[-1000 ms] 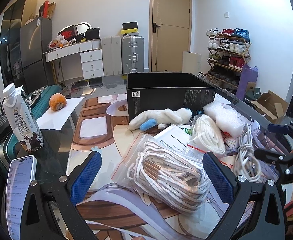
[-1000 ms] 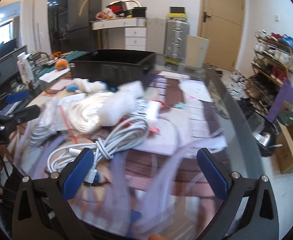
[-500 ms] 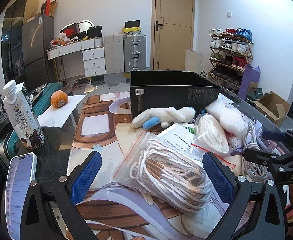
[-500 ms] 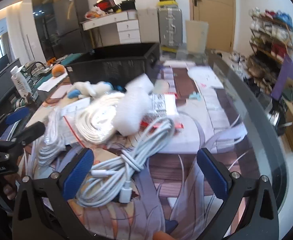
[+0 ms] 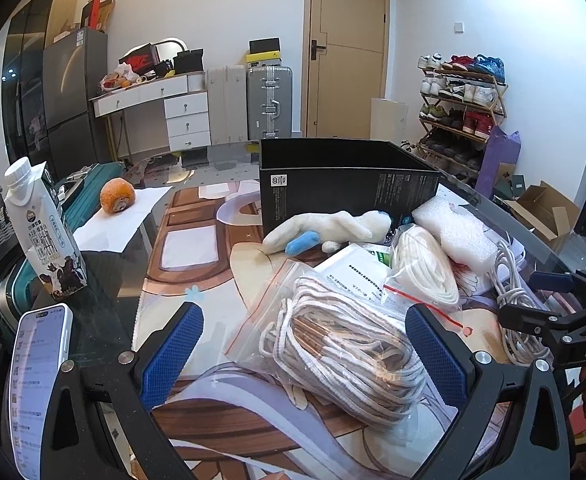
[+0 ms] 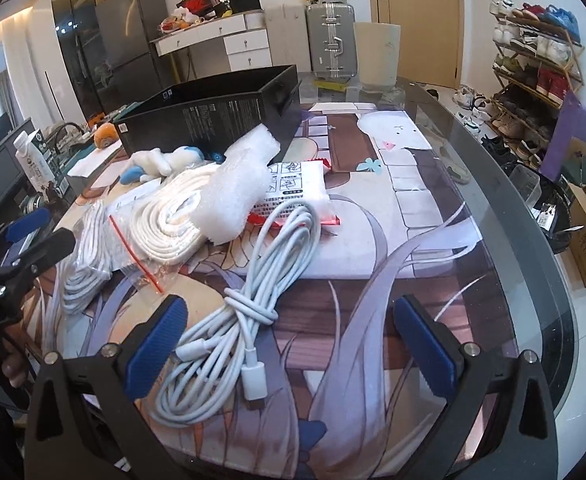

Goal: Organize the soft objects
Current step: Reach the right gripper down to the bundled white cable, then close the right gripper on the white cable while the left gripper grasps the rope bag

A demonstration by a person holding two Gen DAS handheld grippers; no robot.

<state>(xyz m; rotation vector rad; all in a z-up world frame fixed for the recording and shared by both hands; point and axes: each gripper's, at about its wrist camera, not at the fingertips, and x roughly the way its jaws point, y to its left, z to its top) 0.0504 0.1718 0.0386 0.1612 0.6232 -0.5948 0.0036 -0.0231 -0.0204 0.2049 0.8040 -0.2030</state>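
Glass tabletop (image 6: 493,208) is crowded beside the black box (image 5: 349,188). Both grippers' fingers are spread and empty: left gripper (image 5: 305,354) around the bagged rope (image 5: 345,344), right gripper (image 6: 289,338) over the white cable (image 6: 249,312). Trailing loops could be snagged, dragging neighbours.

- White walls enclose the room; a tan wooden door (image 5: 347,48) stands shut in the far wall.
- A shoe rack (image 5: 463,96) full of shoes lines the right wall.
- A white desk with drawers (image 5: 165,104) sits beside a dark refrigerator (image 5: 73,96).
- Two grey suitcases (image 5: 269,102) stand near the door.
- An open cardboard box (image 5: 545,210) rests on the pale floor.
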